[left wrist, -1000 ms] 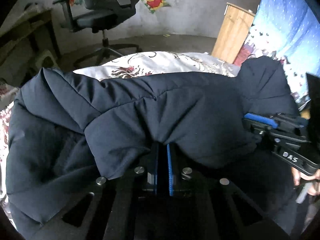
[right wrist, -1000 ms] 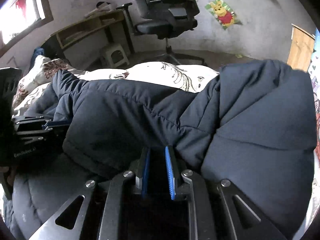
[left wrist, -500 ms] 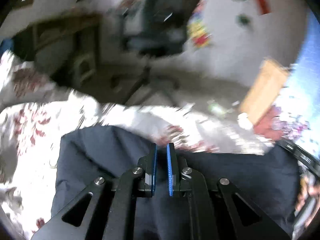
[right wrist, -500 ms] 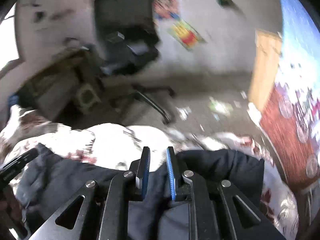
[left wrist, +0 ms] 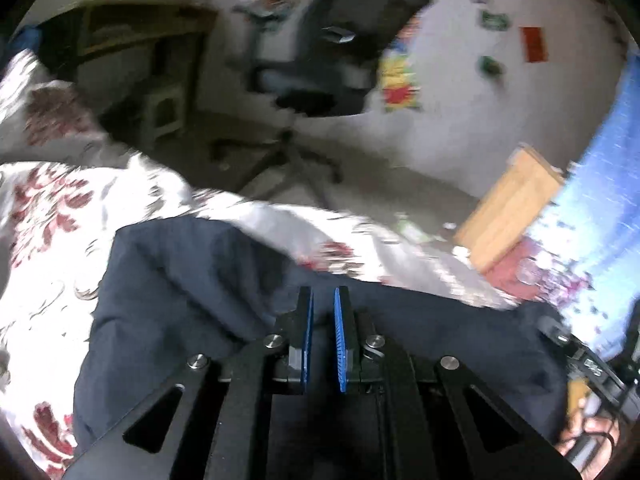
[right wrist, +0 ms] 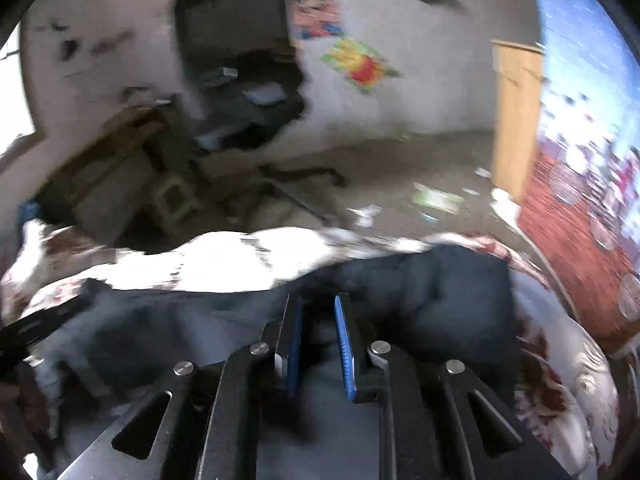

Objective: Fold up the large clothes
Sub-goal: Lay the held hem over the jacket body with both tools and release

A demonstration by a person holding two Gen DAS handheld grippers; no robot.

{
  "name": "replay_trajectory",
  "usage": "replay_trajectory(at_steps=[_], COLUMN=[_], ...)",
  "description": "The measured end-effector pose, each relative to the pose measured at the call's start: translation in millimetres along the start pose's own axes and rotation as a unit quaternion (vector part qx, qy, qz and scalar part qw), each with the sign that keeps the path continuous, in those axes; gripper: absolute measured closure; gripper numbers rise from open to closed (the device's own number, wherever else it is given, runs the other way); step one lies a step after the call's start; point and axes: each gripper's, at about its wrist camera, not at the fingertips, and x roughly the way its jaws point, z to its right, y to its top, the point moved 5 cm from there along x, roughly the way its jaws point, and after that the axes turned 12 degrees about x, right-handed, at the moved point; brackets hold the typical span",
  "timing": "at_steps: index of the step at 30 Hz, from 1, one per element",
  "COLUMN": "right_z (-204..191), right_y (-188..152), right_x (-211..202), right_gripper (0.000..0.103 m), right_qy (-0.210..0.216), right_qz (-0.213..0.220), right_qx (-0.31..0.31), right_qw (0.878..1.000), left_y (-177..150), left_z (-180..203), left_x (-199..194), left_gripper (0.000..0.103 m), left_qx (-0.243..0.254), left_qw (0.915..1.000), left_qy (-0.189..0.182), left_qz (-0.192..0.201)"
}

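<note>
- The dark navy padded jacket lies on the bed, on a white bedspread with dark red floral print; its quilted fabric is soft and puffy, with rounded folds.
- Left claw: black metal linkage with blue ribbed pads. The jaws stand narrow, nearly closed, with a thin gap; no cloth is seen clamped between the tips, and the jacket lies below and beyond them.
- Right claw: same build. Its jaws are opening at a narrow gap; dark jacket fabric shows in the gap, but motion blur leaves it unclear whether the pads press on it.
- The left wrist view alone shows the jacket's left edge as a rounded corner against the bedspread, and a hand on the other tool at the lower right.
- The right wrist view alone shows a bunched, rounded jacket end right of the jaws, and scraps of litter on the grey floor.
- Both views show a black mesh office chair and a light wooden board against the pale wall.
</note>
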Motion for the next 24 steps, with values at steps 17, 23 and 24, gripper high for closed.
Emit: replay_trajectory(at_steps=[17, 23, 24], right_z=[-19.9, -20.7, -20.3], right_y=[-68.6, -53.6, -51.2], right_x=[27.4, 9.9, 3.9], right_gripper=[0.083, 0.083, 0.083], right_qy=[0.005, 0.014, 0.016], right_qz=[-0.095, -0.09, -0.084], right_qx=[-0.059, -0.035, -0.026], right_qw=[0.994, 0.995, 0.996], left_y=[-58.6, -49.1, -46.4], left_z=[64.0, 52.8, 50.1], left_x=[24.5, 18.3, 11.6], left_gripper=[0.095, 0.095, 0.095], left_qx=[0.179, 0.116, 0.095], left_qw=[0.981, 0.9883, 0.9906], left_qy=[-0.009, -0.031, -0.034], left_qz=[-0.075, -0.094, -0.092])
